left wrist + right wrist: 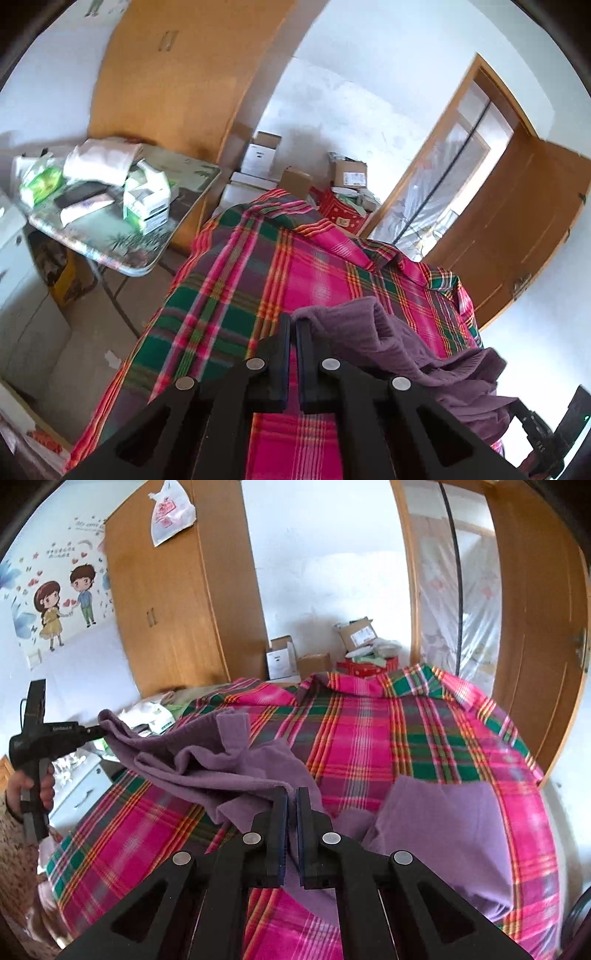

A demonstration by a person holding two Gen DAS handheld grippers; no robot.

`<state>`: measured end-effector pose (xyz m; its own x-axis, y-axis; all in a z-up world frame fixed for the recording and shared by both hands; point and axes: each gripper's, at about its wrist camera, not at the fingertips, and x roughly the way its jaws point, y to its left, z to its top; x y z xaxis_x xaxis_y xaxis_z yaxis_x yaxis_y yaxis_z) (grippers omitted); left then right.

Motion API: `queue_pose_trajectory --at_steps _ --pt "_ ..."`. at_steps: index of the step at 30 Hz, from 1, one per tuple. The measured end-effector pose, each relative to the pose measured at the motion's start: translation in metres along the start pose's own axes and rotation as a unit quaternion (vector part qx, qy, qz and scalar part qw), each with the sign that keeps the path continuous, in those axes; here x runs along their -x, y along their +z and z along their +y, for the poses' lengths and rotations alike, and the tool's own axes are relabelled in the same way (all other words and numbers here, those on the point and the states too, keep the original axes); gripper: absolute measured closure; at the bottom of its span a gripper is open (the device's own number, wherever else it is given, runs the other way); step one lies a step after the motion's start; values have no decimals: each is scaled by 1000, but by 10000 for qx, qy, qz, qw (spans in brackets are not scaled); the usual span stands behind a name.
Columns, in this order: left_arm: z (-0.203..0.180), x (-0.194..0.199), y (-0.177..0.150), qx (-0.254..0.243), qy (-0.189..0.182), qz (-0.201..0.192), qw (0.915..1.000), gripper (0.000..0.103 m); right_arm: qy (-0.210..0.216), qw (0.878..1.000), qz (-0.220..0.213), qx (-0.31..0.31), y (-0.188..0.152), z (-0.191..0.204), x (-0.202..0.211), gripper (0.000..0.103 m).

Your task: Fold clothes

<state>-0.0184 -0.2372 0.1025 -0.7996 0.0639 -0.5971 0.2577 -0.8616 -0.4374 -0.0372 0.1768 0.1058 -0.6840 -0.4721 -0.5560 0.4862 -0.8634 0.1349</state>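
A purple knit garment (406,343) hangs bunched in the air above a bed covered by a pink and green plaid sheet (240,288). My left gripper (293,319) is shut on one edge of it. In the right wrist view, the left gripper (96,732) pinches the garment's (192,760) far left corner, with a hand (37,786) on its handle. My right gripper (292,794) is shut on the garment's near edge. A flat purple part (443,830) lies on the plaid sheet (369,738) at the right; whether it is the same garment is unclear.
A folding table (110,251) with packets and boxes stands left of the bed. Cardboard boxes (262,155) are piled against the far wall. A wooden wardrobe (166,609) is behind, a wooden door (517,221) at right, and a white drawer cabinet (81,794) at left.
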Motion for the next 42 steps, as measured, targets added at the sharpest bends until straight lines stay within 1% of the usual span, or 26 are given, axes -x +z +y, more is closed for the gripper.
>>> queue_pose_trajectory --at_steps 3,6,9,10,12,14,16,18,20,22,24,27,31,33,36,39,40,42 --pt "12 3 -14 34 159 130 9998 100 59 9995 301 -34 -13 -3 -8 98" --pt "25 -3 -31 172 306 445 9984 100 192 9978 629 -75 -30 -2 -17 98" --pt "34 -13 -51 257 398 850 9953 100 171 9960 874 5 -44 2 -26 98" --pt "36 -16 -57 268 400 973 9941 100 163 9956 927 9 -48 3 -28 98" --pt "36 -16 -68 251 286 1126 9929 100 160 9951 980 -24 -53 3 -31 98" --pt "33 -11 -74 212 44 1190 9927 99 162 9947 1014 -30 -56 4 -34 98" --pt "19 -3 -79 18 -169 1173 9930 97 184 9947 1007 -68 -59 3 -32 98" --pt "1 5 -83 -226 -351 1164 9923 93 196 9949 984 -91 -59 2 -32 98" --pt "-26 6 -89 -604 -568 1252 9887 78 209 9951 963 -112 -59 2 -32 98" --pt "-58 3 -97 -1044 -822 1380 9815 76 231 9952 940 -140 -60 2 -32 98" --pt "-91 -3 -106 -1448 -1174 1486 9712 76 260 9953 912 -179 -61 1 -30 98" --pt "-128 -17 -119 -1848 -1514 1727 9556 75 274 9960 839 -174 -63 4 -27 98" --pt "-157 -38 -130 -1880 -1566 1958 9496 74 282 9964 793 -130 -63 7 -27 98" --pt "-171 -43 -136 -2019 -1543 1968 9469 70 293 9965 774 -89 -64 9 -27 98" --pt "-185 -54 -140 -2101 -1460 2077 9442 69 305 9967 754 -45 -65 10 -26 98" --pt "-192 -62 -145 -2131 -1317 2140 9442 69 370 9965 752 -80 -67 8 -26 98" --pt "-193 -65 -145 -2089 -1258 2165 9453 69 381 9964 755 -75 -68 8 -27 98" --pt "-193 -75 -141 -1845 -1097 2268 9500 69 422 9961 777 -66 -69 9 -27 98"
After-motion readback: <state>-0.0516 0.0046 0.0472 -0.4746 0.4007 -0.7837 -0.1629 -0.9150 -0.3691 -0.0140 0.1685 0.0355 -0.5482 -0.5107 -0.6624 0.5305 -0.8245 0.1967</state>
